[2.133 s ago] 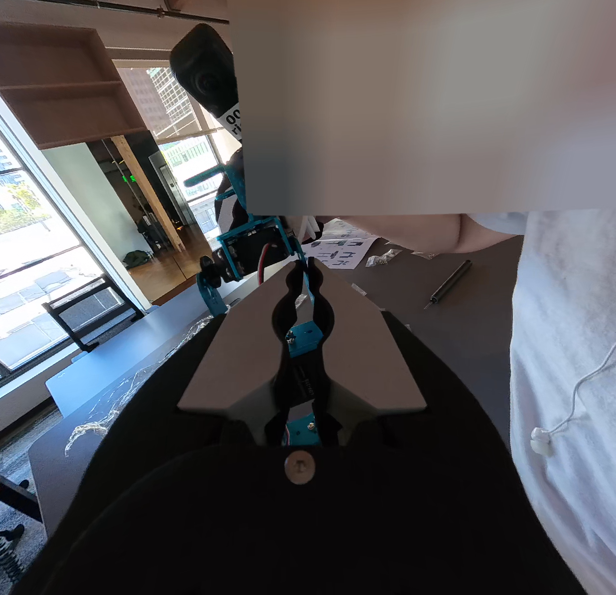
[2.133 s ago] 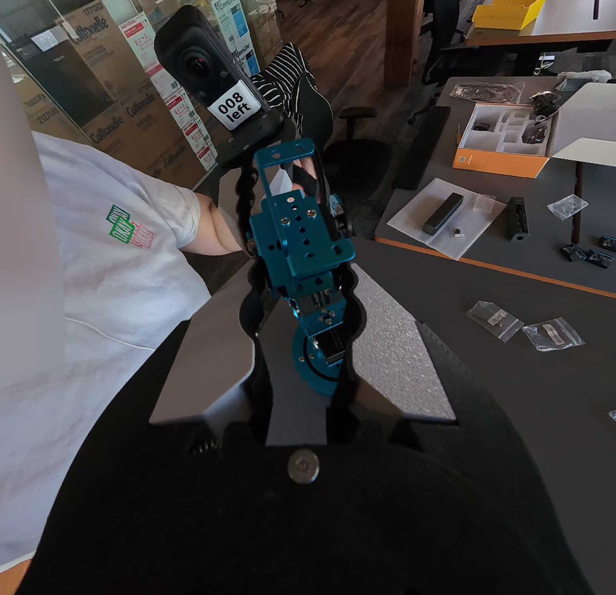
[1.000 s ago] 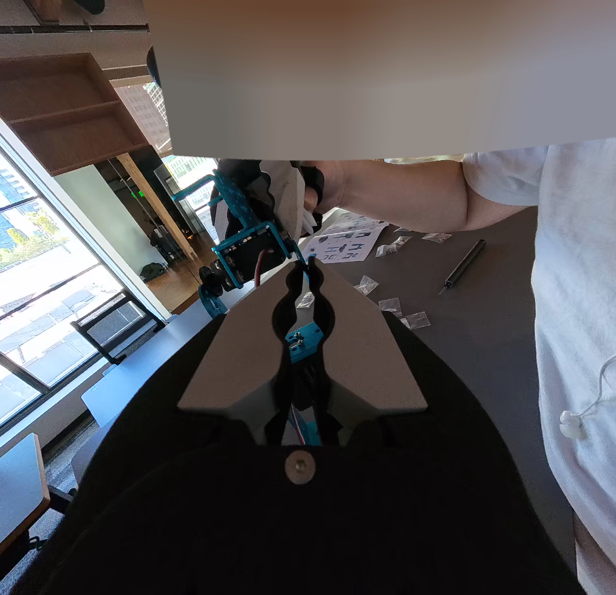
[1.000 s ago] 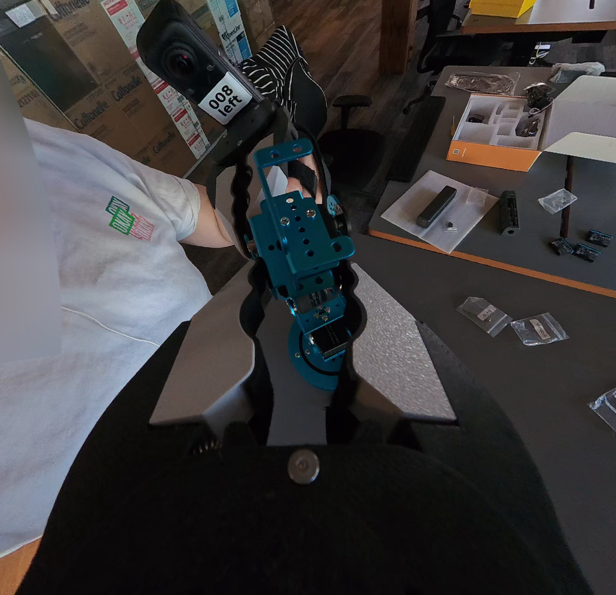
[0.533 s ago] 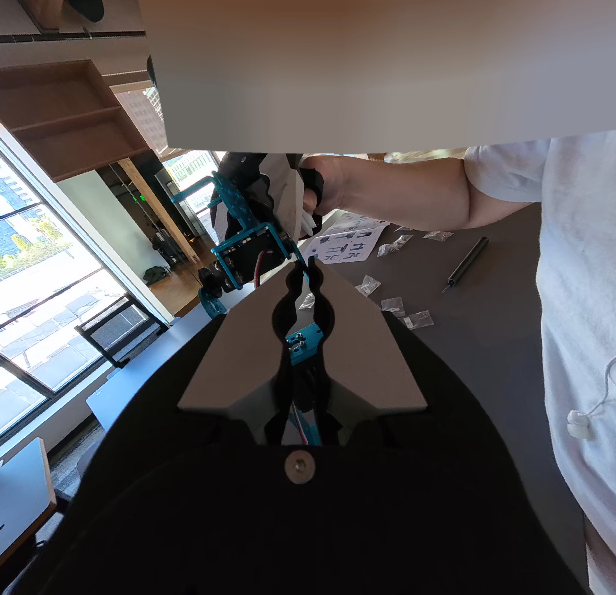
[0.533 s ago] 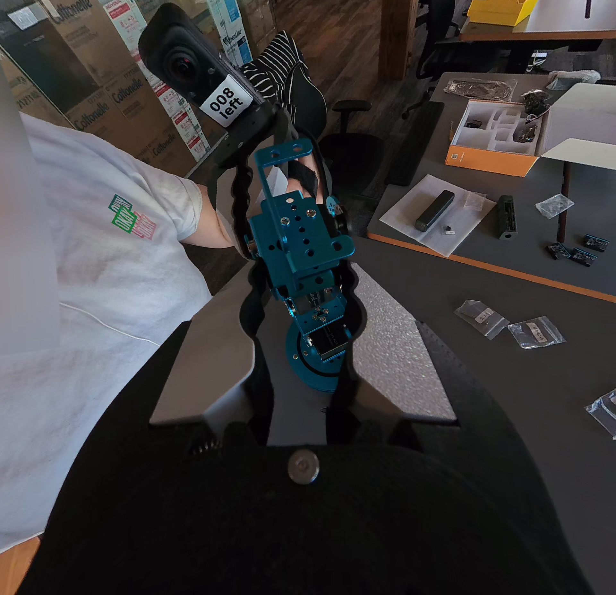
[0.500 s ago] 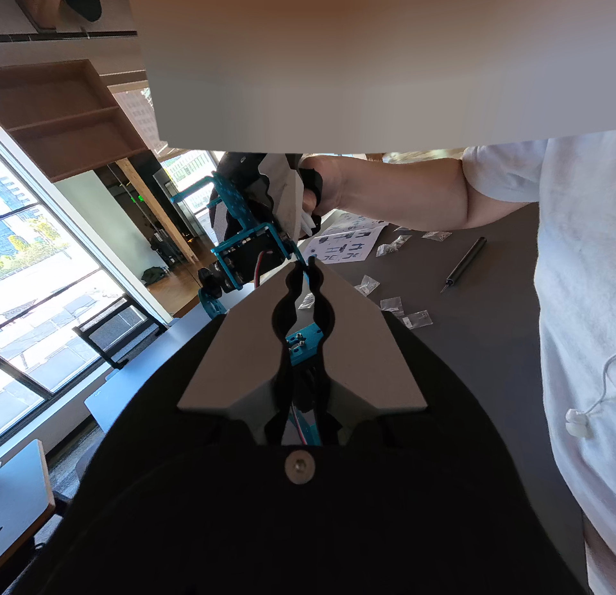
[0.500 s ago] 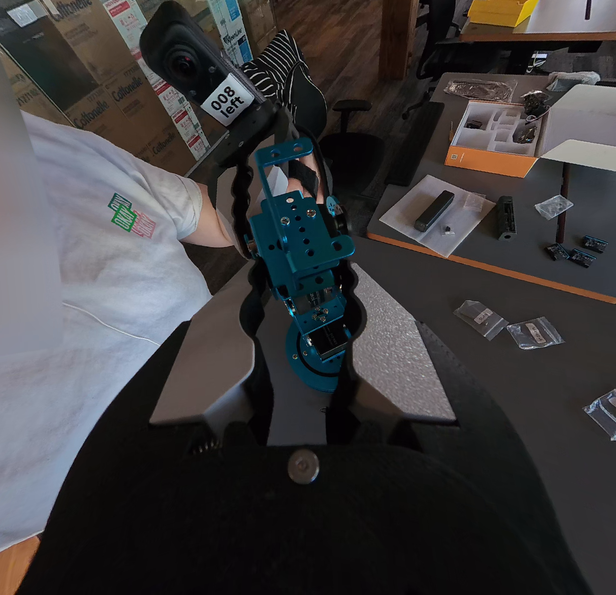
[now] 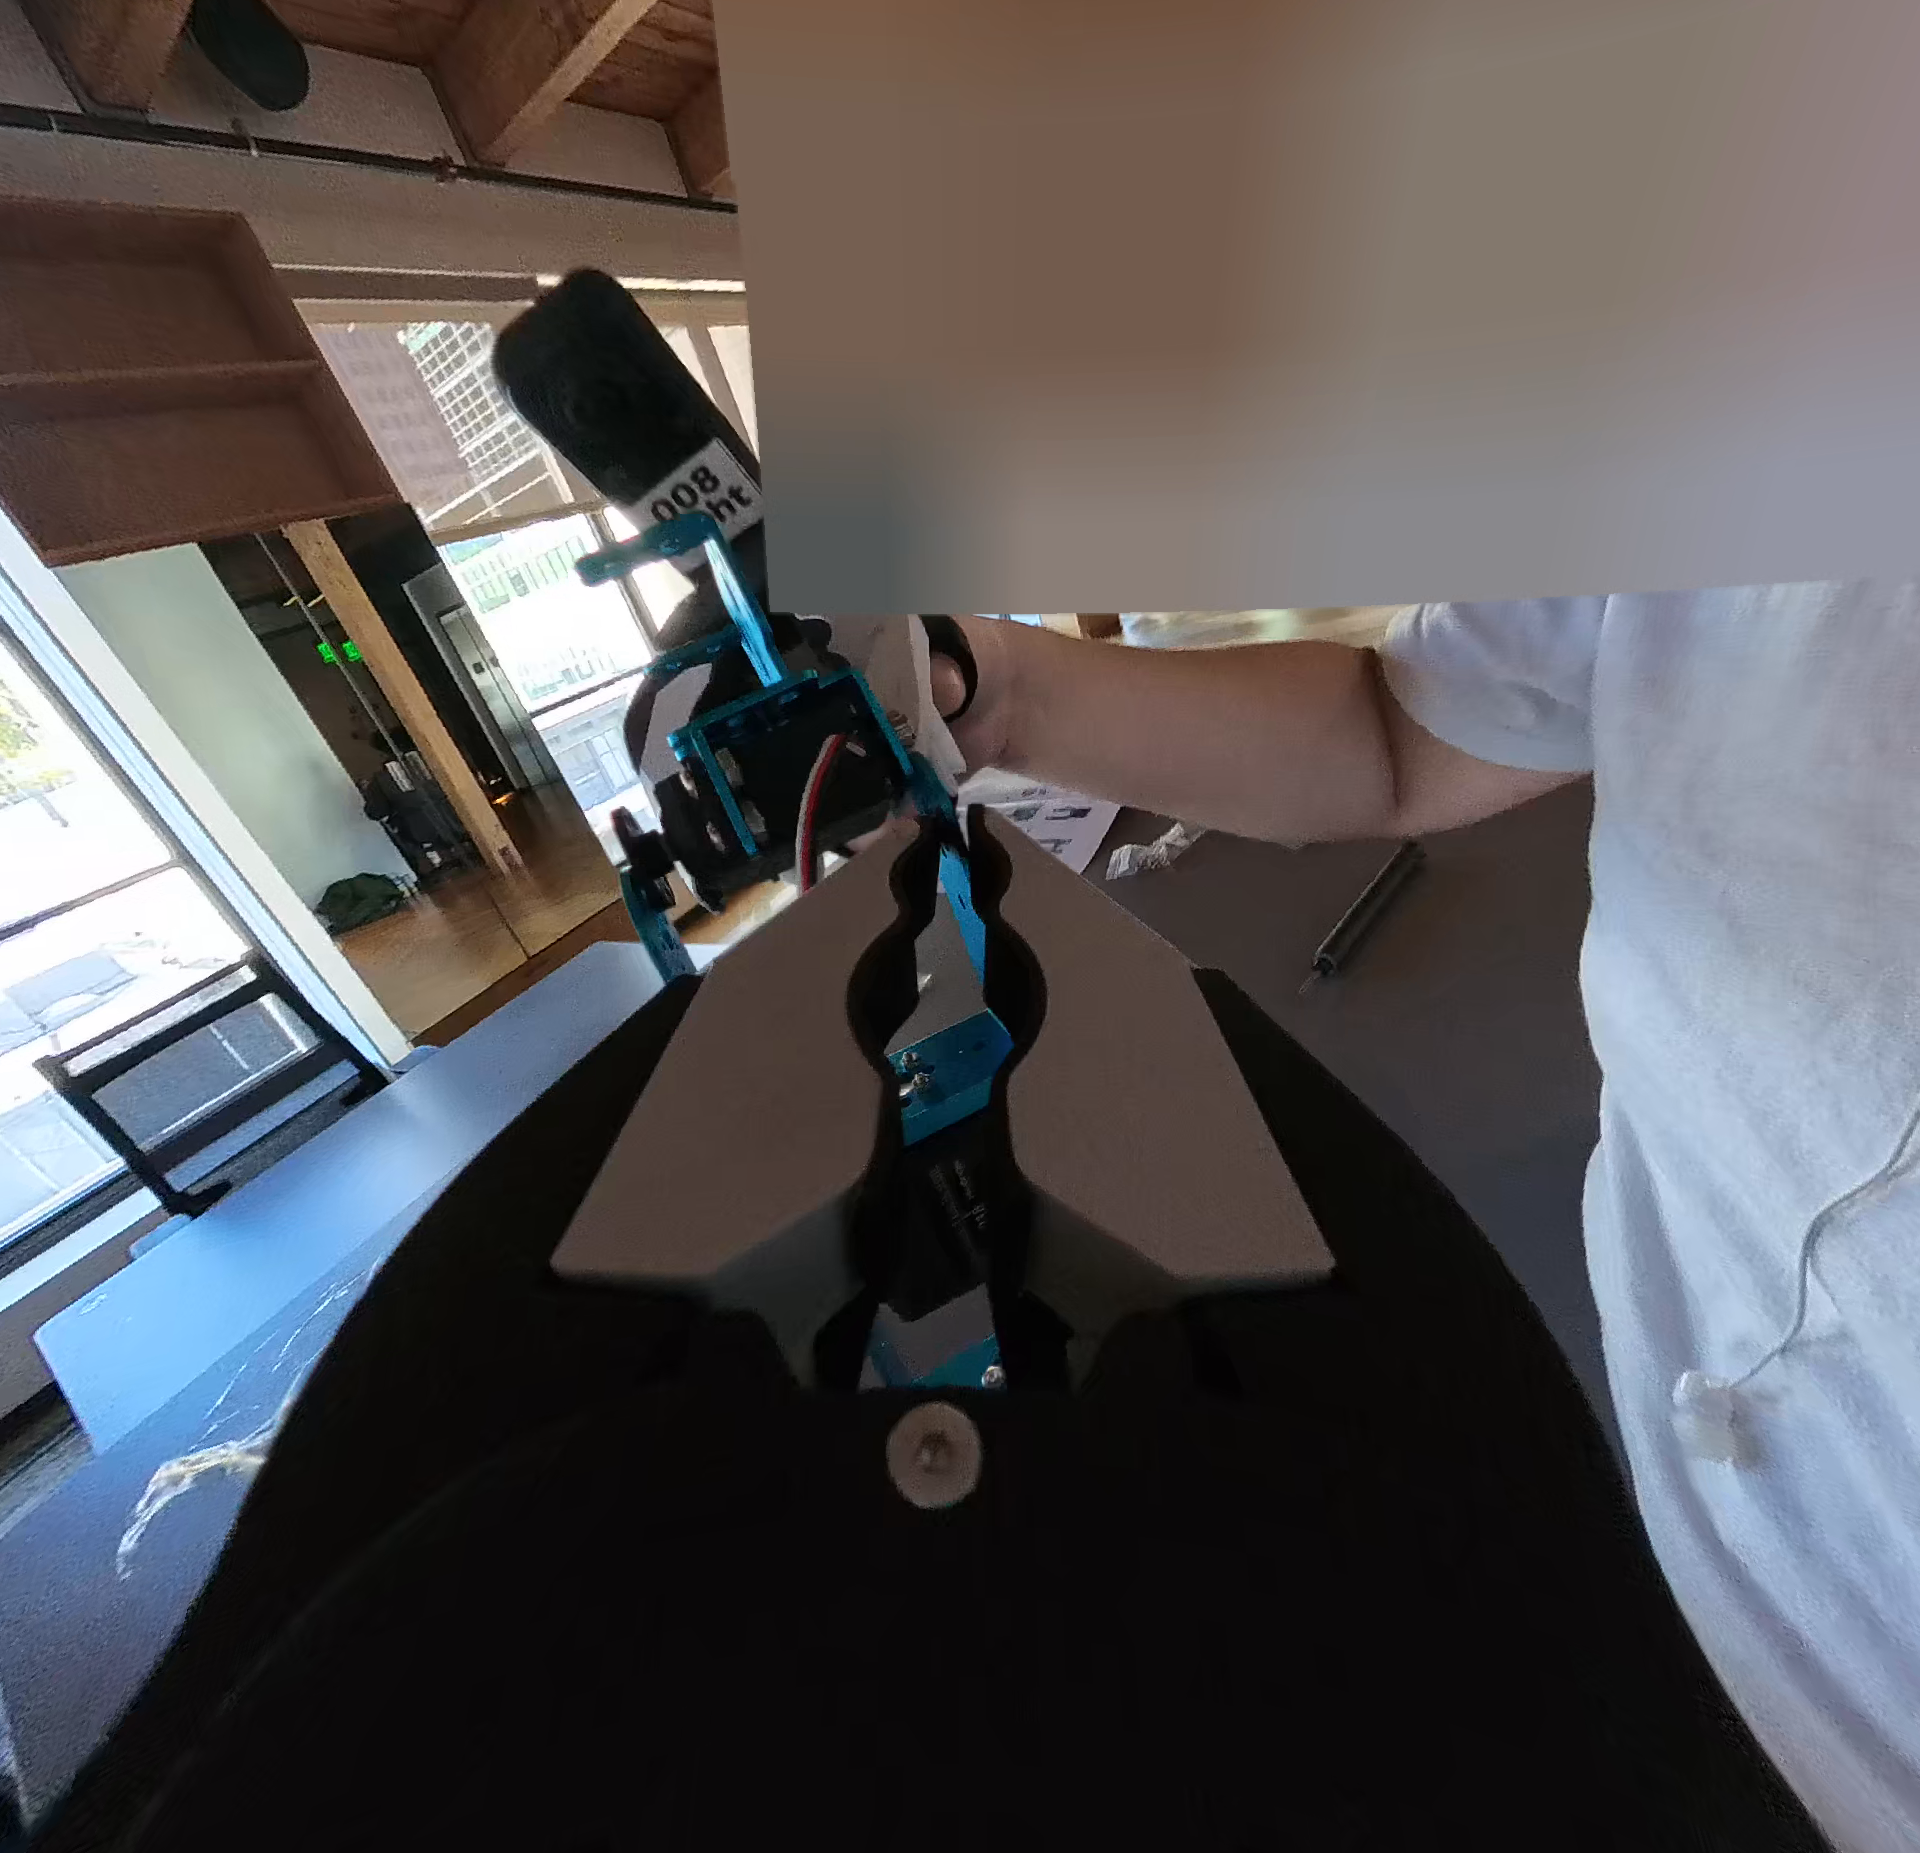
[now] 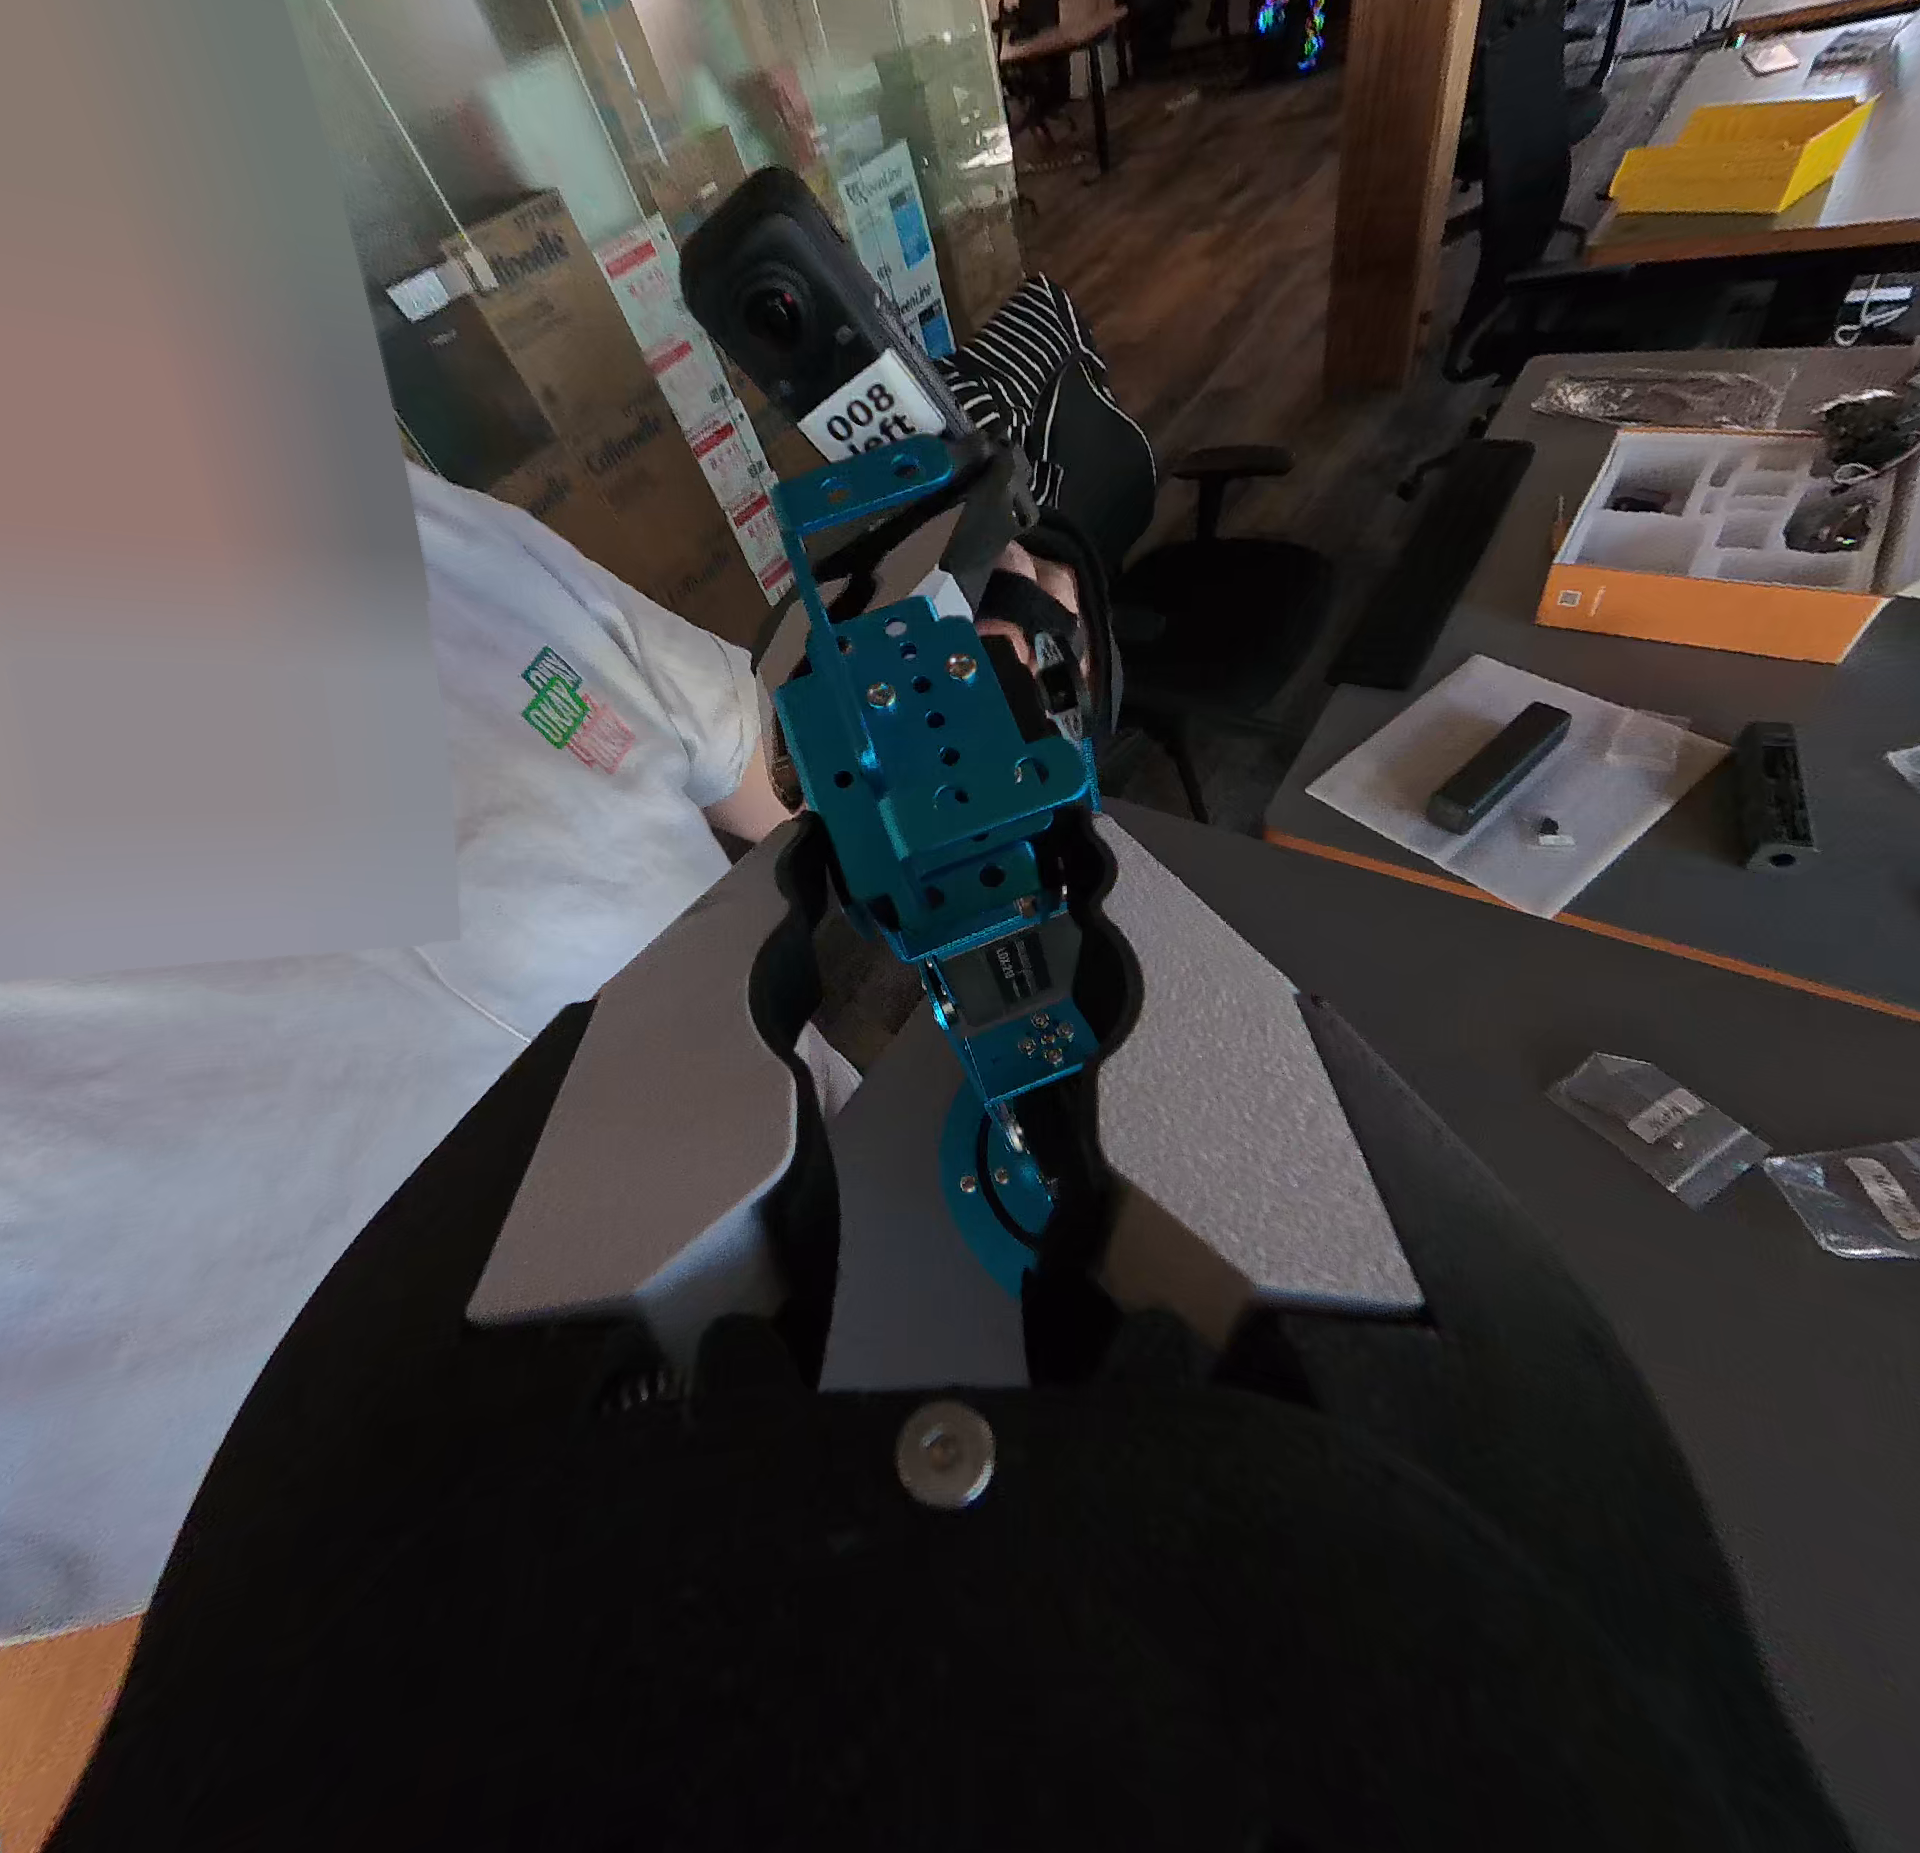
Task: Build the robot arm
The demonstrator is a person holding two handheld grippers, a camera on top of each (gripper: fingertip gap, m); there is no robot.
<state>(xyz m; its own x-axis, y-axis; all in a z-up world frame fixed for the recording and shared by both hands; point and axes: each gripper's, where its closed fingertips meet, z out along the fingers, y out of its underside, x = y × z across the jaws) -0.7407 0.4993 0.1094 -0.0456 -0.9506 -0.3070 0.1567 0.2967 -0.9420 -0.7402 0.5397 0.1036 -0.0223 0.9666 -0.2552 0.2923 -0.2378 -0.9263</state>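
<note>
A blue metal bracket assembly with black servo motors (image 10: 925, 764) is held in the air between both grippers, above a dark grey table (image 10: 1621, 1284). My left gripper (image 9: 943, 837) is shut on a thin blue plate (image 9: 961, 910) at one end of the assembly. My right gripper (image 10: 940, 847) is shut on the assembly's perforated blue bracket; its round blue base disc (image 10: 992, 1190) sits between my fingers. The assembly's servo block with a red and white wire (image 9: 790, 775) shows beyond my left fingertips. Each view shows the other gripper's camera behind the assembly.
A person in a white shirt (image 9: 1756, 972) stands close by. A black screwdriver (image 9: 1361, 915), small plastic bags (image 10: 1662, 1128) and a printed sheet (image 9: 1049, 821) lie on the table. An orange parts box (image 10: 1704, 598), a black bar on paper (image 10: 1496, 764) and a black block (image 10: 1777, 811) sit on the neighbouring table.
Both grippers, still shut on the assembly, have tilted and turned. The assembly now leans differently between the right fingers, with the base disc shifted right. The other gripper's camera shows again in the left view.
</note>
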